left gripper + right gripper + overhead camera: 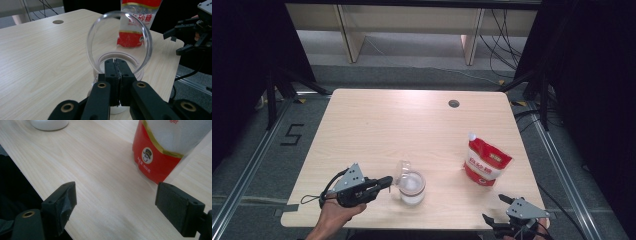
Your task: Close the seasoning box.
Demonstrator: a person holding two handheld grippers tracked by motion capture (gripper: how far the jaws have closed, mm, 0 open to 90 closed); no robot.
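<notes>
Now, left gripper clamped tight on the hinged lid of a clear jar holding white grains, near the table's front edge, right gripper wide apart, just short of the red sugar pouch

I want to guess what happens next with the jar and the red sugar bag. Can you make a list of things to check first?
1. Jar lid flipped up, out of the way: ok.
2. Left gripper shut at the jar's rim: ok; whether it pinches the hinge tab, cannot tell.
3. Right gripper open and holding nothing, ready for the bag: ok.
4. Sugar bag standing upright on the table: ok.
5. Bag's spout opened: cannot tell.
6. Room between jar and bag for pouring: ok.
</notes>
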